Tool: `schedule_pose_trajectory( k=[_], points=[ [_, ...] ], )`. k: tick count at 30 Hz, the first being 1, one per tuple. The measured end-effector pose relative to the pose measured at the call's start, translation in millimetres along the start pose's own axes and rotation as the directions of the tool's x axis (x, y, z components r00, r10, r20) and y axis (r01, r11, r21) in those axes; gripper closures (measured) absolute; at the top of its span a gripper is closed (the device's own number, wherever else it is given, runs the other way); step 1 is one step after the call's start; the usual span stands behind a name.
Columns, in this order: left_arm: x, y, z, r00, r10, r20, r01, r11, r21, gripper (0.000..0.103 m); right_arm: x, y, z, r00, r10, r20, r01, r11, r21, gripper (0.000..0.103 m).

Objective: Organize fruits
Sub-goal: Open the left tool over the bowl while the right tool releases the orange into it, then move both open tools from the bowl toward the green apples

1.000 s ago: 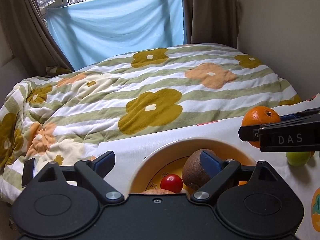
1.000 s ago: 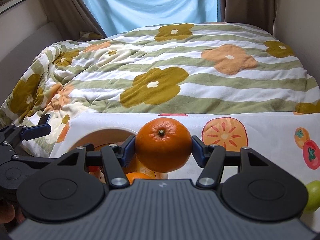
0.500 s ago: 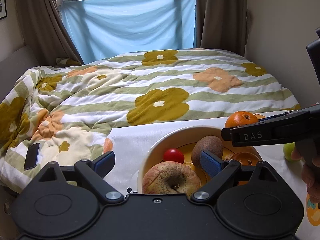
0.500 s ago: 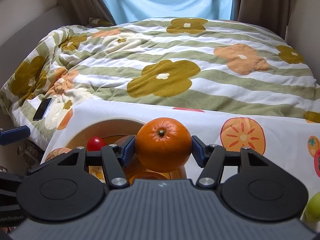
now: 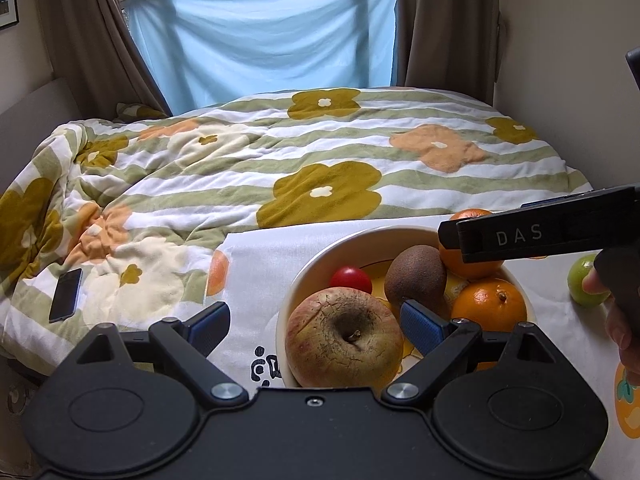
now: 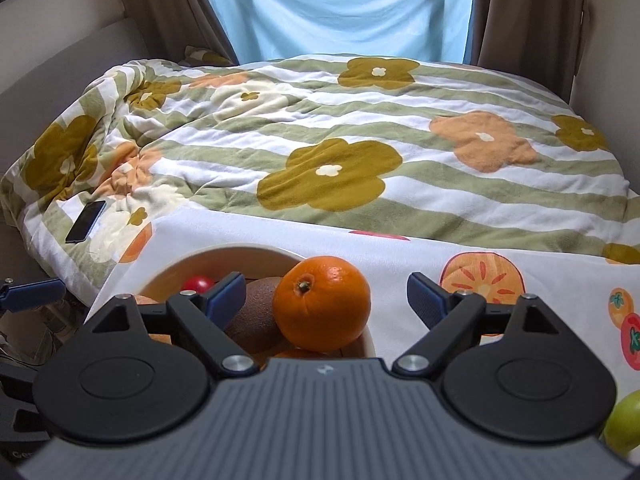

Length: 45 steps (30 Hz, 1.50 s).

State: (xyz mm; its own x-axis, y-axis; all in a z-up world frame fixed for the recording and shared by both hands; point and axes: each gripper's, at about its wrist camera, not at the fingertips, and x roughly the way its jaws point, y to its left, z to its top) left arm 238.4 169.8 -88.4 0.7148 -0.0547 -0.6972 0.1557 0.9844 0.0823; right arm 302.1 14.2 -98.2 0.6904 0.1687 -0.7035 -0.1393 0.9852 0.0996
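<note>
A cream bowl [image 5: 320,266] on a fruit-print cloth holds a big blotchy apple [image 5: 344,336], a small red fruit [image 5: 351,279], a brown kiwi [image 5: 415,276] and an orange [image 5: 489,306]. My right gripper [image 6: 326,294] hangs over the bowl [image 6: 224,254] with its jaws opening. A second orange [image 6: 322,302] sits between its pads, touching neither, against the kiwi [image 6: 252,320] at the bowl's right rim. From the left wrist view this orange [image 5: 468,258] is partly behind the right gripper's finger. My left gripper [image 5: 316,322] is open over the bowl's near left rim, nothing between its pads.
A green fruit [image 5: 586,284] lies on the cloth to the right of the bowl, next to the person's hand [image 5: 620,320]. A bed with a flowered quilt [image 5: 320,168] stretches behind the table. A dark phone [image 5: 66,295] lies on the quilt at the left.
The right gripper's jaws have spread and let go of the orange, which now rests in the bowl. Both grippers have drifted, and more of the bowl shows in the left view.
</note>
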Motion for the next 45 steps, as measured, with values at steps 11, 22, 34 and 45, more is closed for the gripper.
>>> schedule_pose_trajectory(
  k=[11, 22, 34, 45],
  points=[
    [-25, -12, 3, 0.999, 0.027, 0.033, -0.026, 1.0, -0.014, 0.008, -36, -8, -6, 1.0, 0.017, 0.022, -0.017, 1.0, -0.013, 0.0],
    [-69, -53, -4, 0.995, 0.069, 0.067, -0.067, 0.997, -0.029, 0.008, -95, -37, -24, 0.998, 0.036, 0.058, -0.035, 0.999, -0.027, 0.0],
    [-112, -126, -18, 0.993, 0.074, 0.091, -0.073, 0.997, -0.016, 0.008, -162, -102, -64, 0.997, 0.03, 0.073, -0.029, 1.0, -0.012, 0.0],
    [-127, -196, -26, 0.993, 0.045, 0.11, -0.047, 0.999, 0.015, 0.008, -196, -183, -94, 0.997, -0.017, 0.072, 0.015, 1.0, 0.025, 0.0]
  ],
)
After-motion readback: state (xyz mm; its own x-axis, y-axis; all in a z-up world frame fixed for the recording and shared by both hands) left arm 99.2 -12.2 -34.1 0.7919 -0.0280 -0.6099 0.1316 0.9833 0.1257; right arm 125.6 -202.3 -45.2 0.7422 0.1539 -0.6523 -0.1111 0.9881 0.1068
